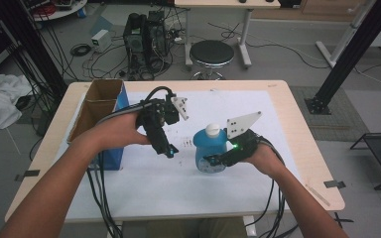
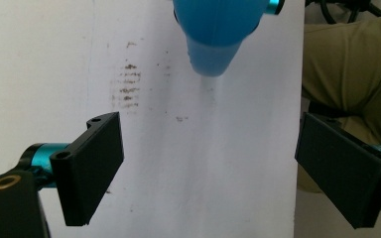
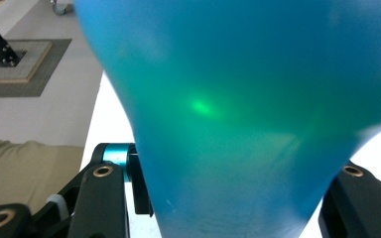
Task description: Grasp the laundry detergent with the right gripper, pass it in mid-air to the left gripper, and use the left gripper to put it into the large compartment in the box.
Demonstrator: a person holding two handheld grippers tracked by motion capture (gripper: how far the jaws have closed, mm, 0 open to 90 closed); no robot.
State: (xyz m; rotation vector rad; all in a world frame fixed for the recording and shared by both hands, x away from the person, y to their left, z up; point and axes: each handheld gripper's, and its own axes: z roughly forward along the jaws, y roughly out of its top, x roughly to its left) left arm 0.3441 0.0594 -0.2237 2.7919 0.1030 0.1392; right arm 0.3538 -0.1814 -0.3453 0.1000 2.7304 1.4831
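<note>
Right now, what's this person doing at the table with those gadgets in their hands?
A person sits at the table with a two-jaw gripper in each hand. The right gripper is clamped around a blue bottle with a white cap, holding it above the white sheet. The left gripper hangs beside it, jaws wide open and empty. An open cardboard box stands at the table's left edge.

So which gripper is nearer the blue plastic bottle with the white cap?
Right. The right gripper has its jaws closed around the blue plastic bottle; the left gripper hangs open beside it, apart.
</note>
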